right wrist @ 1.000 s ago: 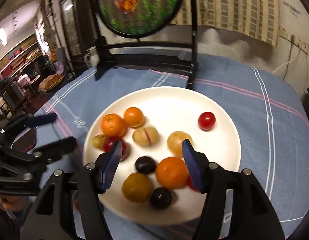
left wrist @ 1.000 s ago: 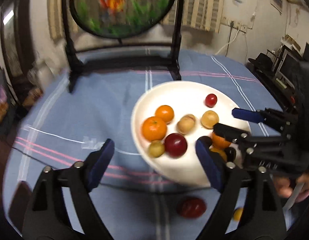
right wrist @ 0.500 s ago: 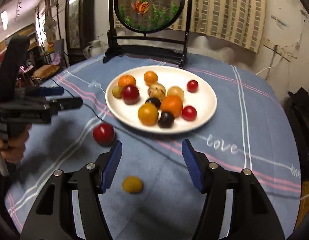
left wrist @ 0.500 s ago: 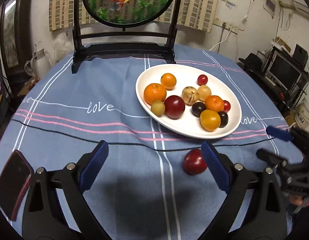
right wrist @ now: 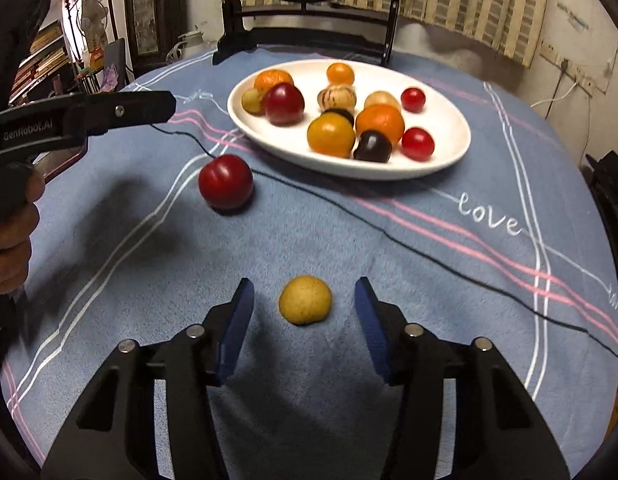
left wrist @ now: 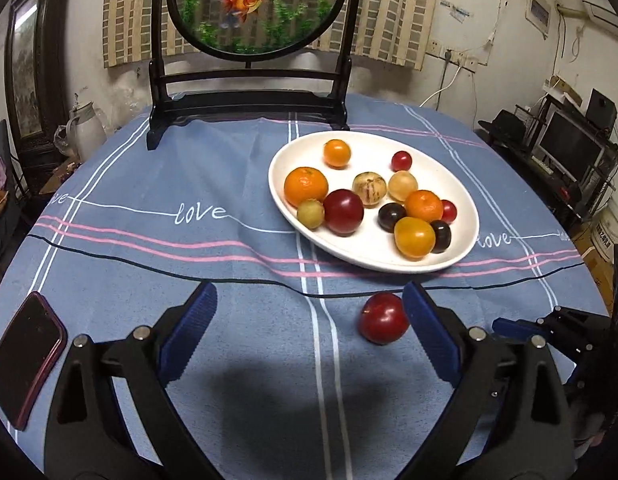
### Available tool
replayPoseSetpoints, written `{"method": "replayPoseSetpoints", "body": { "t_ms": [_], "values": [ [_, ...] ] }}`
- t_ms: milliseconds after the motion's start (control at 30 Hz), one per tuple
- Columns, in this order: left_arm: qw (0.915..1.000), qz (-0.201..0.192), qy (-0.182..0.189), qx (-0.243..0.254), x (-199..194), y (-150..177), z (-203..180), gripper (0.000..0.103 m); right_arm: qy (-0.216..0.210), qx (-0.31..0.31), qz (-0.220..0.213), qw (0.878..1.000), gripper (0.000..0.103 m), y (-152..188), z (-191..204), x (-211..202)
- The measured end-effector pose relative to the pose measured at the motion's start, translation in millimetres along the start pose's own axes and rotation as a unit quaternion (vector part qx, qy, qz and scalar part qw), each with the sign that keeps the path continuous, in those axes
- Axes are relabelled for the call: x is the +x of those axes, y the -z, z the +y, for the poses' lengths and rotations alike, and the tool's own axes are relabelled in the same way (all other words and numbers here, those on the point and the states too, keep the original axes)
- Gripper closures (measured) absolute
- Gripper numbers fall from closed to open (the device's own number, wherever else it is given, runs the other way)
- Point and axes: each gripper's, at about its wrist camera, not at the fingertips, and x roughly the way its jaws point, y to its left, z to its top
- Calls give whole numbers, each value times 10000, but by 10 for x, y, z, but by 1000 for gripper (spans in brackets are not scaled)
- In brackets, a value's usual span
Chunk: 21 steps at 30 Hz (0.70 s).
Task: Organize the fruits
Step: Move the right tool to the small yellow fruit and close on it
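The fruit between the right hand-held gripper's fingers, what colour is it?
Dull yellow fruit; the right wrist view shows it best.

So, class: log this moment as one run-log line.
left gripper: open, empty | right gripper: open, empty | red plum, yellow fruit: on cloth | white plate: twelve fruits

Bare cloth surrounds the yellow fruit [right wrist: 305, 299] and red fruit [left wrist: 383, 318]; the plate [right wrist: 449, 152] crowds the far side, the phone [left wrist: 25, 354] the left edge.
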Motion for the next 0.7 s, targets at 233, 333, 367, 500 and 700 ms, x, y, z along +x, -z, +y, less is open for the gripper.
{"method": "replayPoseSetpoints", "body": {
  "t_ms": [233,333,367,500,700],
  "values": [
    [10000,44,-62,7,30,8,5,7,7,-28,84,10000,58,29,17,73],
    [9999,86,-71,-10,52,4,14,7,-9,-14,105,9999,61,32,2,90],
    [9999,96,-76,-20,58,4,20,7,-21,-15,104,9999,62,33,3,91],
    [9998,120,-102,-93,76,0,61,8,-44,-30,94,9999,64,30,-3,97],
    [9996,158,-111,-187,86,-2,99,8,-41,-59,74,9999,66,30,12,92]
  ]
}}
